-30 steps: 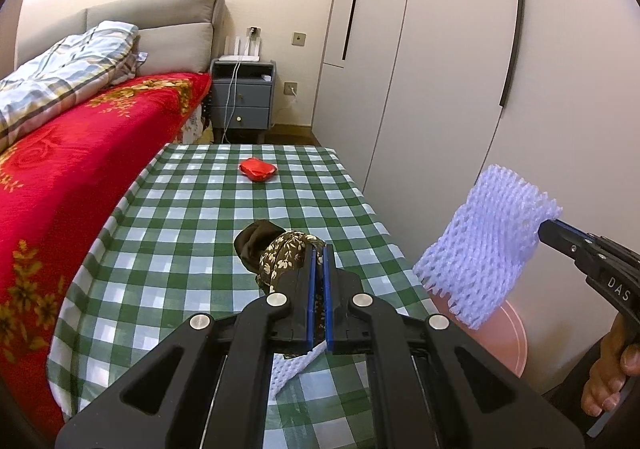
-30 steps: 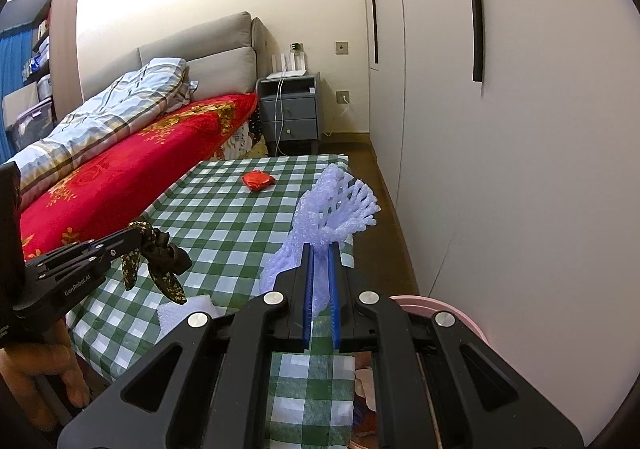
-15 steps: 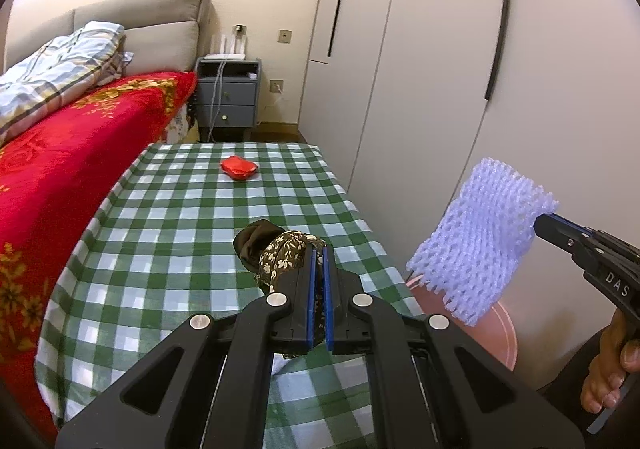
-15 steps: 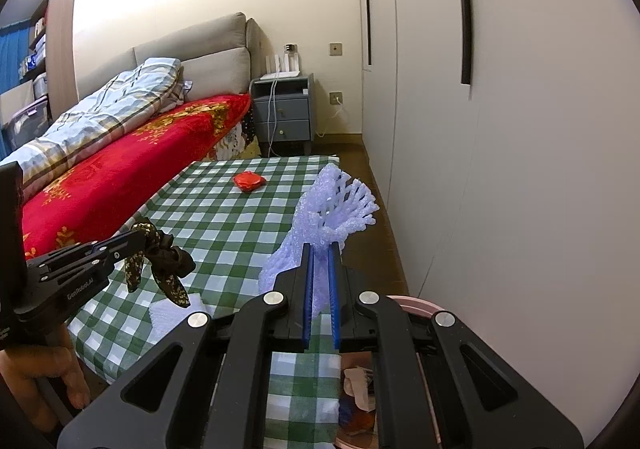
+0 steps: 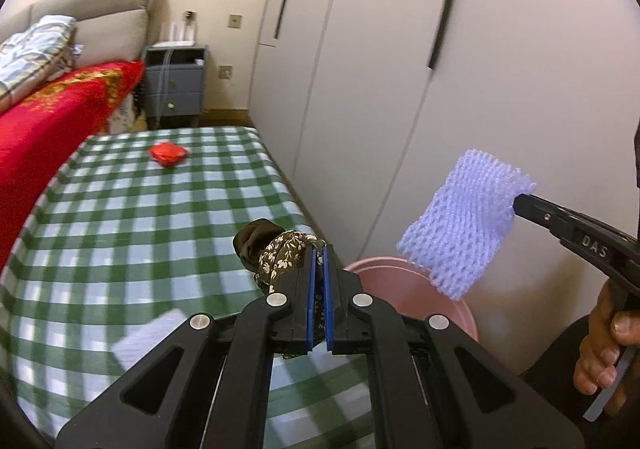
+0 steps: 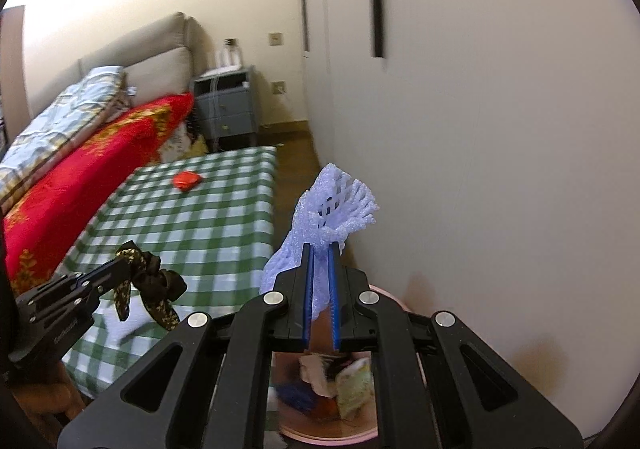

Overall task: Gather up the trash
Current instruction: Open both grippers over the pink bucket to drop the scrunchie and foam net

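My left gripper (image 5: pixel 317 249) is shut on a dark floral scrunchie (image 5: pixel 276 249), held above the right edge of the green checked table (image 5: pixel 140 217). The same scrunchie (image 6: pixel 154 289) hangs from the left gripper (image 6: pixel 122 259) in the right wrist view. My right gripper (image 6: pixel 320 247) is shut on a lavender foam fruit net (image 6: pixel 332 205); that net (image 5: pixel 464 225) hangs over the pink bin (image 5: pixel 424 293). The pink bin (image 6: pixel 384 427) below holds several scraps. A red wrapper (image 5: pixel 168 154) lies far back on the table.
A white tissue (image 5: pixel 150 335) lies on the near table. White wardrobe doors (image 5: pixel 420 69) stand close on the right. A bed with a red cover (image 5: pixel 52 117) runs along the left, and a grey nightstand (image 5: pixel 176 87) stands behind the table.
Both grippers swung to the right, toward the wardrobe. The pink bin has come further into view under the foam net and beside the scrunchie. Both grips are unchanged.
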